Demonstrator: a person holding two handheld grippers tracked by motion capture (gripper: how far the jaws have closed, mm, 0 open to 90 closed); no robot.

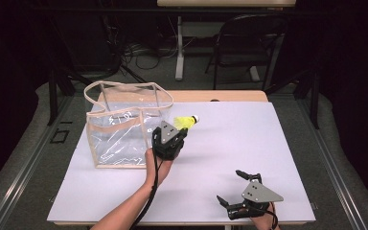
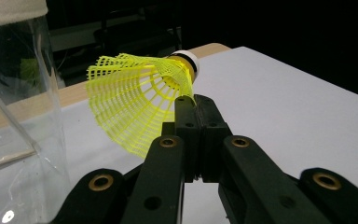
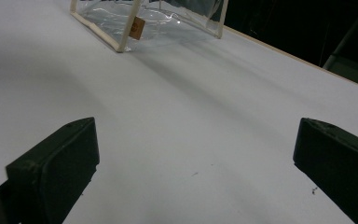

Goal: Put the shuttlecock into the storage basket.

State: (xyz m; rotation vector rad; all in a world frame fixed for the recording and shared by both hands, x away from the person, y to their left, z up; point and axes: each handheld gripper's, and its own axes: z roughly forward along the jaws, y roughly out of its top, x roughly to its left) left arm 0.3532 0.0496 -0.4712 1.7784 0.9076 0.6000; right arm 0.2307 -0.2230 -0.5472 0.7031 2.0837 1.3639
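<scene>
shuttle: bright yellow plastic mesh shuttlecock [image 2: 137, 100] with a white cork tip, held up off the white table sheet [image 1: 249, 143]

left gripper [image 1: 176, 135]: clenched right on the edge of the skirt near the cork, jaws pressed together, so it's a pinch on thin netting, not a hug round the body

long axis: roughly level, cork pointing away from the bag, flared skirt opening toward it

the bit that matters: clear soft plastic tote bag [image 1: 124, 125] with cream trim stands just beside the left gripper on its left, mouth open upward, so I'd guess the shuttle goes up and over that rim

right gripper [image 1: 237, 191]: released, jaws spread wide, nothing between them, parked near the table's front edge, well apart from the bag

textures: springy lattice skirt, glossy crinkly bag walls, matte sheet
</scene>
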